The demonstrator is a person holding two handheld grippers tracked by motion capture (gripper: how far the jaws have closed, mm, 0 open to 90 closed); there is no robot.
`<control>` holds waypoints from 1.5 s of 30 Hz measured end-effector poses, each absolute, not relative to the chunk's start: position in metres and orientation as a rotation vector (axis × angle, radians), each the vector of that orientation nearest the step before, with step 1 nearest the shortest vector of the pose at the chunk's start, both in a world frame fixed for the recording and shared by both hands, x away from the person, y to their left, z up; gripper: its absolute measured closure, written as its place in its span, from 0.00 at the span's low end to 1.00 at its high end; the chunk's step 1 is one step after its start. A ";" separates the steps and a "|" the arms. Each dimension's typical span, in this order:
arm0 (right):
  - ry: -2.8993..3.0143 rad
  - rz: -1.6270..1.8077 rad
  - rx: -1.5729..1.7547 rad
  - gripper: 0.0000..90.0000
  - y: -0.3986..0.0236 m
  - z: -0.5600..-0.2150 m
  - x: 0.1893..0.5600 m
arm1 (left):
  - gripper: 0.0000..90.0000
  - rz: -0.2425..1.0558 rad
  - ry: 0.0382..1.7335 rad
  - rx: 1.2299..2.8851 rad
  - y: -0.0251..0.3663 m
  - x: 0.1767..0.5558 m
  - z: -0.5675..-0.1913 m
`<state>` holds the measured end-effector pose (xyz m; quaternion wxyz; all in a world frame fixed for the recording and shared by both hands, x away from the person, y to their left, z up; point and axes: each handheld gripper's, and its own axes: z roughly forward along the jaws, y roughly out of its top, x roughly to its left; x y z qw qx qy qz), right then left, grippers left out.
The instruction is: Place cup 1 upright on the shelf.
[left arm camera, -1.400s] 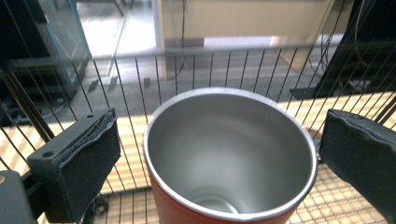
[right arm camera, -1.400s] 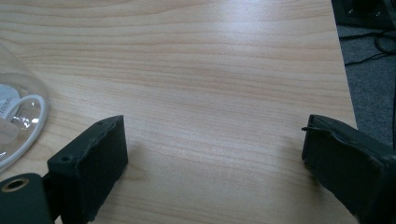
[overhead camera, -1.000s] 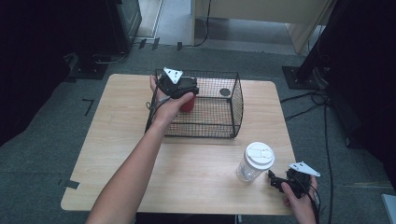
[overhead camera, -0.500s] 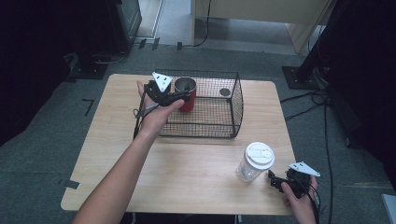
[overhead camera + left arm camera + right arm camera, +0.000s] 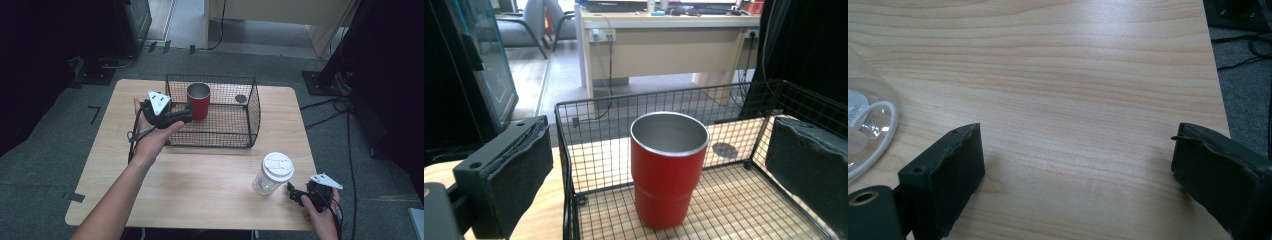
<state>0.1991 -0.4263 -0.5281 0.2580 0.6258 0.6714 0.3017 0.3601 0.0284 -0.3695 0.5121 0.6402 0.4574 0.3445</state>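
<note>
Red-painted, steel-lined, the metal tumbler (image 5: 198, 100) stands upright inside the black wire basket (image 5: 252, 107), near its left wall, and nothing grips it. The left gripper (image 5: 175, 116) has drawn back from over the basket to just outside that wall, jaws released and spread wide, so the cup looks delivered. The right gripper (image 5: 298, 196) rests at the desk's (image 5: 210, 170) near right corner as before, jaws parted and holding nothing, beside the clear white-lidded plastic cup (image 5: 272, 173), probably next.
</note>
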 end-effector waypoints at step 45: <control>1.822 0.817 1.693 0.07 -0.427 -0.528 0.199 | 0.00 0.816 1.208 1.589 0.134 0.262 -0.458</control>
